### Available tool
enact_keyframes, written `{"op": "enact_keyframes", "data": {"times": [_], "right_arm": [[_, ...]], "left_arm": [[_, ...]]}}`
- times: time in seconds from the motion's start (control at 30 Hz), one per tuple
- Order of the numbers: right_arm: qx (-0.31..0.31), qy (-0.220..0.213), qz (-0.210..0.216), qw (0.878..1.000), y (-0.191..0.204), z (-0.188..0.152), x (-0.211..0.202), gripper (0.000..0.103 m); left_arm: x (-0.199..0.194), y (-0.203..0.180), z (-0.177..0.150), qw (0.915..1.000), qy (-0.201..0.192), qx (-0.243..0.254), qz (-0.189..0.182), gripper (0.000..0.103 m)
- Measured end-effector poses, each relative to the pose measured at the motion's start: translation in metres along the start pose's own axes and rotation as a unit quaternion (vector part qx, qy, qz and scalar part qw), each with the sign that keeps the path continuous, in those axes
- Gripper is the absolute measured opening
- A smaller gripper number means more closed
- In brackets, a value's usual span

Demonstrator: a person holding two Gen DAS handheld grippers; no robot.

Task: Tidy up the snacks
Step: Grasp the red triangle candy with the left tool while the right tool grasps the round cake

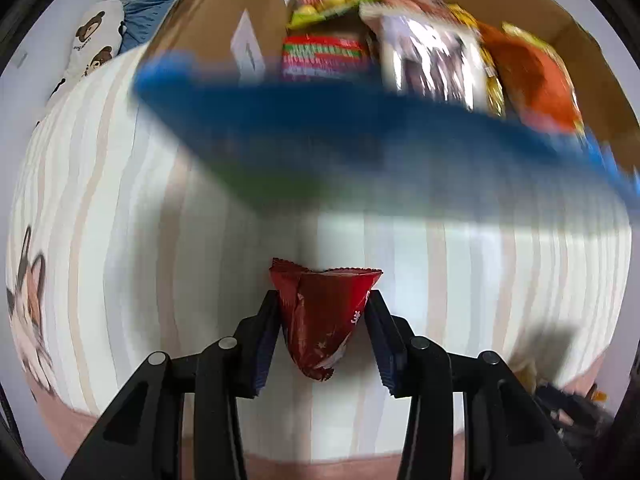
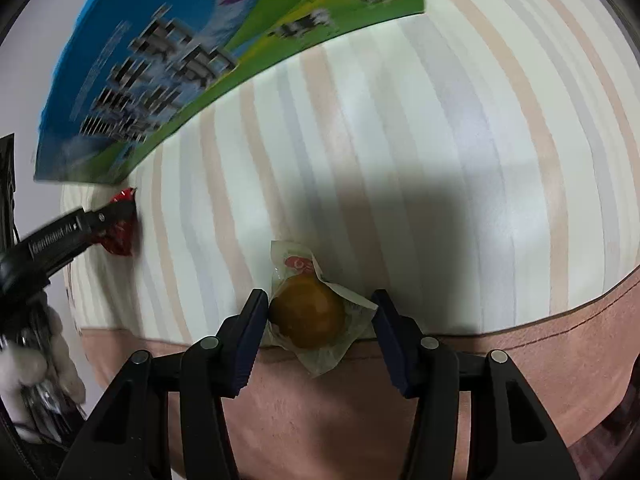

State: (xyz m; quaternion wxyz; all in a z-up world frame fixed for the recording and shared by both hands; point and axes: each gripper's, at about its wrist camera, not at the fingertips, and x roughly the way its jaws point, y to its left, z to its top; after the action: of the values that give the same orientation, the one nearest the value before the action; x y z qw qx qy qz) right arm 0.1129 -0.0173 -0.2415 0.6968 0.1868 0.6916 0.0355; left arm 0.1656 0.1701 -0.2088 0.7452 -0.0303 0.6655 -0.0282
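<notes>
My left gripper (image 1: 322,300) is shut on a dark red snack packet (image 1: 324,316) and holds it above the striped sheet. It also shows in the right wrist view (image 2: 110,220), with the red packet (image 2: 122,236) in it. My right gripper (image 2: 320,304) is around a clear-wrapped round orange pastry (image 2: 308,318); the left pad touches it, and the right pad touches only the wrapper. A cardboard box (image 1: 248,12) with a blue and green printed flap (image 1: 360,152) holds several snack bags (image 1: 432,48). The box also shows in the right wrist view (image 2: 180,60).
A striped bed sheet (image 1: 120,200) covers the surface, with a pink border (image 2: 560,340) at its near edge. A bear-print pillow (image 1: 96,40) and blue cloth (image 1: 148,16) lie at the far left. A gloved hand (image 2: 36,356) holds the left gripper.
</notes>
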Motion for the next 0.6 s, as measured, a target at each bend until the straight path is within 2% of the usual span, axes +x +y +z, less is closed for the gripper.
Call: {"op": "enact_keyframes", "data": {"times": [0.17, 0.37, 0.47, 0.6], "right_arm": [[-0.038, 0.018, -0.001, 0.999, 0.01, -0.026, 0.004, 0.056], [-0.066, 0.058, -0.008, 0.996, 0.003, -0.063, 0.01, 0.056], [-0.081, 0.073, -0.015, 0.994, 0.004, -0.079, 0.014, 0.056], [-0.071, 0.075, -0.019, 0.994, 0.011, -0.084, 0.02, 0.057]], "left_arm": [[-0.004, -0.012, -0.062, 0.9996, 0.021, 0.014, -0.015, 0.04], [-0.001, -0.022, -0.146, 0.9974, 0.059, 0.02, -0.037, 0.04], [0.017, -0.02, -0.17, 0.9952, 0.087, 0.004, -0.046, 0.04], [0.022, -0.011, -0.176, 0.994, 0.086, -0.021, -0.065, 0.043]]}}
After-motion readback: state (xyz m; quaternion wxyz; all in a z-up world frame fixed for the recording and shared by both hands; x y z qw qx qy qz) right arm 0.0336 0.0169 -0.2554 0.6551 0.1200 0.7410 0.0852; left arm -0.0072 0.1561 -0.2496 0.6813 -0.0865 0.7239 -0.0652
